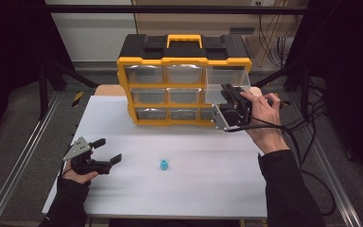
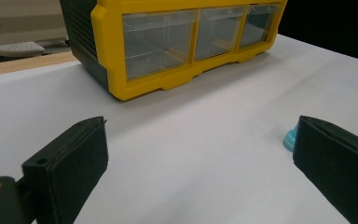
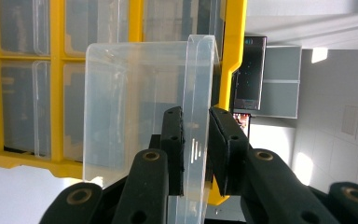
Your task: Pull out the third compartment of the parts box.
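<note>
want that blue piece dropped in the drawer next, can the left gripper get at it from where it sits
Probably yes. The left gripper rests open on the white table, and the small blue piece stands just past its jaw tips with bare tabletop between. The right gripper is away, clamped on the clear drawer.

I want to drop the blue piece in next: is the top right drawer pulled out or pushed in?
Pulled out: the clear drawer juts forward of the yellow organizer, its front wall clamped by the right gripper.
</note>
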Demonstrator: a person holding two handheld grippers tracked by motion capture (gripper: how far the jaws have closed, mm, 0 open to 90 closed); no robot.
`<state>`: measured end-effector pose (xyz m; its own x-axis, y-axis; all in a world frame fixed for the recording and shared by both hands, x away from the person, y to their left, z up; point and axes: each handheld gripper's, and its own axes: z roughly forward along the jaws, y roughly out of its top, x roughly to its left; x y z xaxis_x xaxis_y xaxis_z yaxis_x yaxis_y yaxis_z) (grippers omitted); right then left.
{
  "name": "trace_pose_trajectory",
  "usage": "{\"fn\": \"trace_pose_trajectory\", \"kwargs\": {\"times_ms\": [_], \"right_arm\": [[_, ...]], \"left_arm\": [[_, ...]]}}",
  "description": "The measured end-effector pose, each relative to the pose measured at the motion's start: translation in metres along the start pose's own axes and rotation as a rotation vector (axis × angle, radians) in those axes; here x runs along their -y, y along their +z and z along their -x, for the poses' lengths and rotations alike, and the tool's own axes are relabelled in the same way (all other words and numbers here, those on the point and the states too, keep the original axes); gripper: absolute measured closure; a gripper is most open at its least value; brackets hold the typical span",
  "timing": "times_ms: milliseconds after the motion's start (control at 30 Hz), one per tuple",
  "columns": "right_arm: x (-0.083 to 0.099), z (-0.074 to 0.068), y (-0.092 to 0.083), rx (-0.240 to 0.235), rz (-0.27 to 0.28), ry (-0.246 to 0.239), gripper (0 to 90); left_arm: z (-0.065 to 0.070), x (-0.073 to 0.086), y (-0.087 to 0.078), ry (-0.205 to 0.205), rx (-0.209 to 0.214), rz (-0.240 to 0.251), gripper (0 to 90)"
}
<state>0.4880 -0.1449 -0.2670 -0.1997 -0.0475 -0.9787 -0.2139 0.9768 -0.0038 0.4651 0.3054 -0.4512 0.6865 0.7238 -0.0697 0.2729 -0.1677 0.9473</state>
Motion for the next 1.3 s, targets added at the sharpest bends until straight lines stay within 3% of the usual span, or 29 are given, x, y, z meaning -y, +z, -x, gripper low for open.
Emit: {"fn": "trace_pose_trajectory", "kwargs": {"times_ms": [367,633,700,800,833,867,900,1033,1067,1133,1167,1200,1300], "right_arm": [[0.000,-0.001,-0.001,-0.004,-0.002,0.004,76.2],[0.001,0.001,-0.001,-0.019,0.004,0.070,74.8],[0.001,0.003,-0.002,-0.032,0.011,0.114,71.4],[0.002,0.003,-0.003,-0.036,0.017,0.132,67.8],[0.003,0.003,-0.003,-0.037,0.025,0.149,65.9],[0.005,0.004,-0.004,-0.043,0.037,0.200,61.6],[0.005,0.004,-0.004,-0.043,0.037,0.200,61.6],[0.011,0.005,-0.005,-0.048,0.055,0.285,50.7],[0.014,0.006,-0.006,-0.055,0.071,0.351,46.5],[0.017,0.008,-0.007,-0.062,0.092,0.421,41.7],[0.017,0.008,-0.007,-0.062,0.092,0.421,41.7],[0.021,0.009,-0.007,-0.072,0.114,0.497,36.7],[0.025,0.008,-0.010,-0.078,0.117,0.586,33.9]], "left_arm": [[0.000,0.000,0.000,0.000,0.000,0.000,2.8],[0.000,0.000,0.000,0.000,0.000,0.000,2.8],[0.000,0.000,0.000,0.000,0.000,0.000,2.8],[0.000,0.000,0.000,0.000,0.000,0.000,2.8],[0.000,0.000,0.000,0.000,0.000,0.001,2.8],[0.000,0.000,0.000,0.000,0.000,0.001,2.8],[0.000,0.000,0.000,0.000,0.000,0.001,2.8],[0.000,0.000,0.000,0.000,0.000,0.000,2.8],[0.000,0.000,0.000,0.000,0.000,0.000,2.8],[0.000,0.000,0.000,-0.001,0.000,0.001,2.8],[0.000,0.000,0.000,-0.001,0.000,0.001,2.8],[0.000,0.000,0.000,0.000,0.000,0.001,2.8],[0.000,0.000,0.000,0.000,0.000,0.001,2.8]]}}
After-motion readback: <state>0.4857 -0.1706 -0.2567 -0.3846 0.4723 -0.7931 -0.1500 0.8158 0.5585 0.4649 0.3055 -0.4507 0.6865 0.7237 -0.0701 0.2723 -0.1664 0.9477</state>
